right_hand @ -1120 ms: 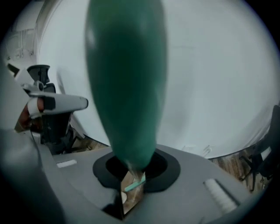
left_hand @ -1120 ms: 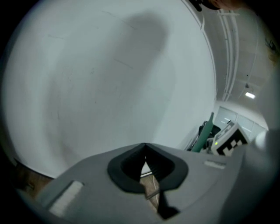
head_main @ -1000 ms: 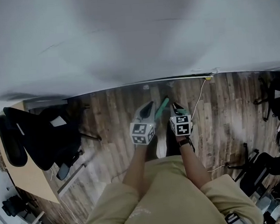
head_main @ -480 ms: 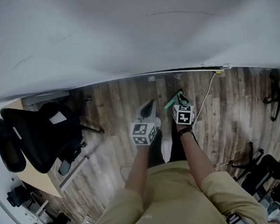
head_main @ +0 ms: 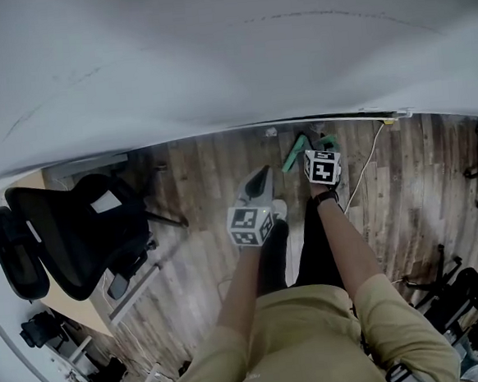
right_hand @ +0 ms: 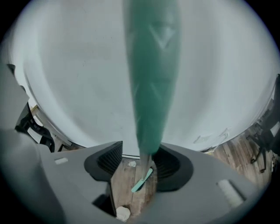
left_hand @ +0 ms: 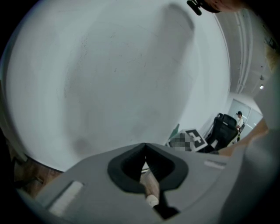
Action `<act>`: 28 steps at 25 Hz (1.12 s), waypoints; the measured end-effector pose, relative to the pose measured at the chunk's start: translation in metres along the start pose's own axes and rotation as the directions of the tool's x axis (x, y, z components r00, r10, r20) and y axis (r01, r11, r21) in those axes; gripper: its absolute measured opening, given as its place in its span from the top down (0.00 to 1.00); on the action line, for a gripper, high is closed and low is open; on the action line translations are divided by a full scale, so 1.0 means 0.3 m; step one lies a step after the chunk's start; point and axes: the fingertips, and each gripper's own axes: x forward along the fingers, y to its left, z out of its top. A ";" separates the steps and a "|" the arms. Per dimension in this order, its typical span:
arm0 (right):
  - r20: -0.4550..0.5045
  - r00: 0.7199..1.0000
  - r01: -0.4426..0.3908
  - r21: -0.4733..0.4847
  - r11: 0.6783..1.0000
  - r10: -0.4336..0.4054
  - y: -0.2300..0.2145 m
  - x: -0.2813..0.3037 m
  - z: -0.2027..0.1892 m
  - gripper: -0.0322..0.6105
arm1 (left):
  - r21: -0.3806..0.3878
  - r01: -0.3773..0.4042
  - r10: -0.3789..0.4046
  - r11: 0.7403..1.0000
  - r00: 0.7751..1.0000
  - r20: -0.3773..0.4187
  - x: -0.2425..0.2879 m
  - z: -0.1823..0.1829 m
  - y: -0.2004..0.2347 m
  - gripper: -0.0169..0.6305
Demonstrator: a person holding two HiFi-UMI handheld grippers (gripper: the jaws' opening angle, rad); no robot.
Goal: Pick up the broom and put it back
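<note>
Facing the white wall [head_main: 212, 56] over the wood floor [head_main: 198, 189], you have the black chair [head_main: 77, 232] well off to your left and the job right at the wall's foot. The broom [right_hand: 151, 87] stands there, its teal handle rising between the pads of your right claw [right_hand: 139, 166], whose jaws have just been opening. They stand apart now, with a gap showing left of the handle, so the broom is released rather than gripped. I cannot tell whether the handle rests on the wall, so judge that before you draw away. I'd back the right claw straight off along its own line, without rolling it, so neither pad drags the handle sideways and tips it. Your left claw [left_hand: 145, 148] hangs beside, pads clenched together on nothing; hold it near enough to catch a slide, yet off the handle.
</note>
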 end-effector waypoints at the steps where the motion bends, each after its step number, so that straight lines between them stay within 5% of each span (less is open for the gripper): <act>1: -0.007 1.000 -0.023 -0.005 1.000 0.023 0.014 0.025 0.008 0.55 | 0.002 0.000 0.000 1.000 1.000 0.002 0.000 0.005 0.004 0.97; 5: -0.062 0.993 -0.100 -0.018 0.995 0.099 0.047 0.097 0.004 0.34 | 0.001 0.003 -0.003 1.000 1.000 0.006 -0.008 0.017 0.006 0.97; 20: -0.046 0.990 -0.135 0.006 0.991 0.135 -0.007 0.064 -0.076 0.34 | -0.007 0.026 -0.027 1.000 1.000 -0.016 -0.018 -0.029 0.010 0.97; 28: -0.033 0.986 -0.154 0.173 0.973 0.162 0.001 -0.127 -0.245 0.44 | -0.029 0.067 -0.067 0.997 0.998 -0.017 -0.014 -0.038 -0.073 0.97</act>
